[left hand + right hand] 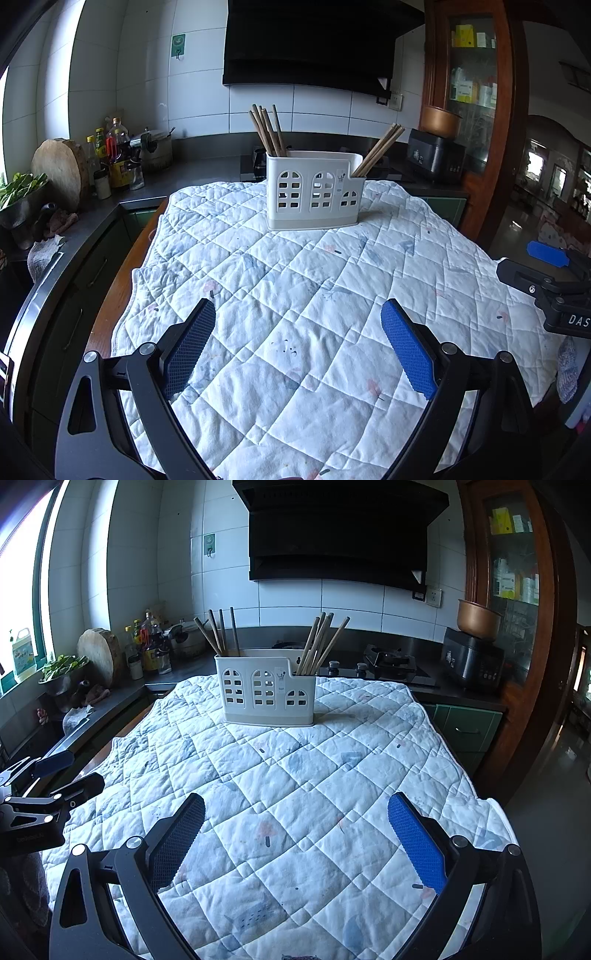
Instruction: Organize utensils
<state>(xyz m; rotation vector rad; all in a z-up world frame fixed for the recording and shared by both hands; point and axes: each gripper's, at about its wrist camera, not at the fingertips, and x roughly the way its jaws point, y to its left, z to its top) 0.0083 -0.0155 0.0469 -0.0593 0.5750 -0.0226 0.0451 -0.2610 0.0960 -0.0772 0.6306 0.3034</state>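
Table (122,273) is mostly hidden under the quilted cloth (295,295); I only see a strip of brown wood at its left edge. Middle compartment of the utensil holder (314,190) can't be read through the window cutouts. White holder stands upright at the far side of the cloth. One bunch of chopsticks (267,129) sits in its left end, a second bunch (378,149) leans out of the lower right end. Exact count per bunch is hard to make out. Left hand-held gripper (298,343): jaws wide apart, nothing between them, hovering over the near cloth. Right hand-held gripper (296,834): same, spread wide and empty. Its body is cut off at the left view's right edge.
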